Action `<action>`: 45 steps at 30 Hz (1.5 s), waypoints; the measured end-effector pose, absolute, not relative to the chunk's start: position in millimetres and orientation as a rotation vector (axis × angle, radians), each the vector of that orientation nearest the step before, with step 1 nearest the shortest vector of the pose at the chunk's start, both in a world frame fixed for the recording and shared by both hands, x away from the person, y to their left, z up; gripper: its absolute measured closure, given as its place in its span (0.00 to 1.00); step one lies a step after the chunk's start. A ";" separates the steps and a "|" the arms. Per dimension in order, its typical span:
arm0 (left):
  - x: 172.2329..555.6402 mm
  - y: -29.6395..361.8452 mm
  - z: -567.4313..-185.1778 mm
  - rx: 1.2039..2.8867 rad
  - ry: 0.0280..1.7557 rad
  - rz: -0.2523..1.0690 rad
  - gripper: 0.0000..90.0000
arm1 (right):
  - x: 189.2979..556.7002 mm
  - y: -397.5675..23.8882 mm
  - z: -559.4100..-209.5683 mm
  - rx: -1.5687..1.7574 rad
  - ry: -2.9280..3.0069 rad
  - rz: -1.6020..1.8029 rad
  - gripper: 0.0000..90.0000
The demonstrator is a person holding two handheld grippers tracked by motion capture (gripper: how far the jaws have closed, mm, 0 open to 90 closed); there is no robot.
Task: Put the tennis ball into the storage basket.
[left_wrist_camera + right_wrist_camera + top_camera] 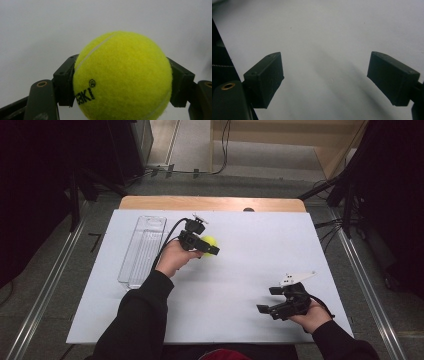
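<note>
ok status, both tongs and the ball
Left tongs shut on tennis ball. Right tongs open, empty. Clear tray just left, nothing blocking.

Table cover: I see a white sheet (240, 270) spread over almost the whole tabletop, plain and flat.
Tabletop: a light wooden strip (210, 203) shows past the sheet's far edge.
Floor: grey carpet (102, 220) lies round the table.
Rails: one metal rail (45, 295) runs along the floor at the left, another (367, 290) at the right.
Cable: I make out a black lead (226, 140) hanging beyond the table.
Stand: dark legs (345, 195) are at far right.
</note>
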State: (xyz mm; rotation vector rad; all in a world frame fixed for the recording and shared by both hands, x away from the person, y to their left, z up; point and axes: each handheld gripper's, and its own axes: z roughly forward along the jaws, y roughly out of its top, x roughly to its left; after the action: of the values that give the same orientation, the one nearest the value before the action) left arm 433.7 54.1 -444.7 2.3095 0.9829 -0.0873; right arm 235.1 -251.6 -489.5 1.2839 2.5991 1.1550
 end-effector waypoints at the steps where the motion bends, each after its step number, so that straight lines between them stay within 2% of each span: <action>1: 433.4 54.6 -443.4 2.311 0.980 -0.088 0.30 | 235.1 -251.5 -489.5 1.284 2.598 1.156 0.13; 20: 422.0 57.7 -407.0 2.326 0.925 -0.117 0.30 | 235.1 -251.7 -489.0 1.273 2.591 1.166 0.13; 45: 419.3 66.8 -401.4 2.333 0.914 -0.125 0.30 | 234.6 -251.2 -488.5 1.268 2.597 1.173 0.13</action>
State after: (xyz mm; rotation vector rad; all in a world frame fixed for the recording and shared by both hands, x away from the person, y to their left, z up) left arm 419.3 66.8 -401.4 2.3327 0.9137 -0.1254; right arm 234.6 -251.2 -488.5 1.2679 2.5967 1.1726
